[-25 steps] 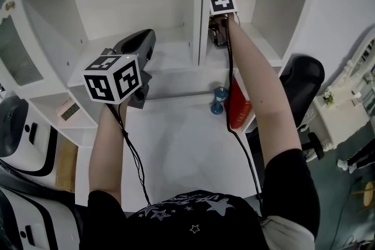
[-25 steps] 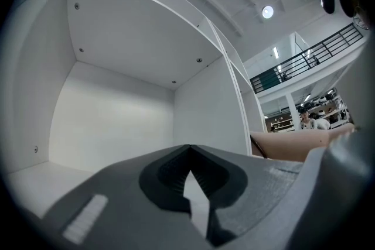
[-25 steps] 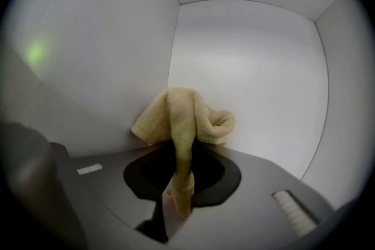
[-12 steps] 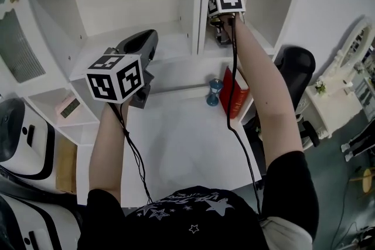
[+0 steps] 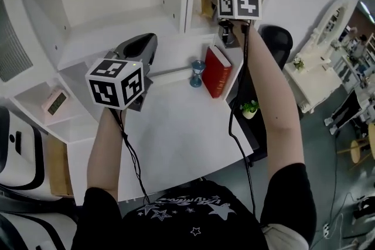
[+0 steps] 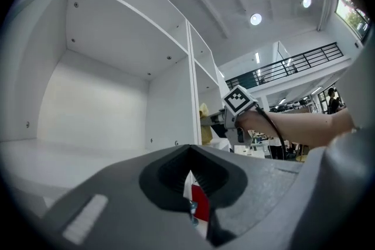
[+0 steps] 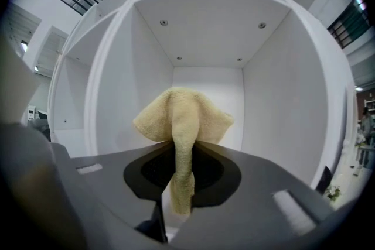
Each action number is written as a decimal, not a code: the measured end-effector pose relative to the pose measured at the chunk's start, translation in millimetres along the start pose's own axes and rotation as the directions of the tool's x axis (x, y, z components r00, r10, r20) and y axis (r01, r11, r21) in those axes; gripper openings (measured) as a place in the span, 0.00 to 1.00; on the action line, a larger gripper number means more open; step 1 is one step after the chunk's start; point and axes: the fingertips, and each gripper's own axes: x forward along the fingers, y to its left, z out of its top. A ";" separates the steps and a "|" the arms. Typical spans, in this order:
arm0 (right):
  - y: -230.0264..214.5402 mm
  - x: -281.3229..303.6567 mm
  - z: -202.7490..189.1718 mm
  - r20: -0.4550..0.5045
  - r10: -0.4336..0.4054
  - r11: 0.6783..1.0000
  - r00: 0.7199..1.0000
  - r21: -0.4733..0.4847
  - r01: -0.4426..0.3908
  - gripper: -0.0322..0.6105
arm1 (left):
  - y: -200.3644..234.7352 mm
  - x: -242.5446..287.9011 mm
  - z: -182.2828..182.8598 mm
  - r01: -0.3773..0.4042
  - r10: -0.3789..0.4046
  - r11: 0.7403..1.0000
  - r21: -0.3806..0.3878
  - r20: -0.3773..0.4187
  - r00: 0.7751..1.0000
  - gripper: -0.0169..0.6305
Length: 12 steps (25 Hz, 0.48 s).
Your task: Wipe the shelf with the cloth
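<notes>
Right gripper (image 7: 181, 181) pinches cloth (image 7: 183, 117) at 1 o'clock, at the shelf (image 7: 275, 91) | left gripper (image 6: 190, 184) closed, empty, 10 o'clock | risk: cloth may slip out if rubbed hard, only a thin bit is pinched

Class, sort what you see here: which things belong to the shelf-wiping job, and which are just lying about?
Belonging to the job:
- cloth, pinched in the right tongs
- white shelf ahead of it

Just lying about:
- red book
- blue hourglass
- small clock
- potted plant
</notes>
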 end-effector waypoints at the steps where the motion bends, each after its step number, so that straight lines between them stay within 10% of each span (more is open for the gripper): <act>1: -0.5 -11.8 -0.7 0.018 0.000 1.000 1.000 0.006 0.000 0.18 | -3.4 -0.3 -5.5 0.008 -0.008 1.000 0.005 -0.005 1.000 0.03; 12: 20.3 -121.0 -19.0 0.163 0.068 0.997 0.984 0.036 -0.075 0.18 | -70.7 -29.4 -82.6 0.118 -0.117 0.993 0.003 -0.091 0.989 0.03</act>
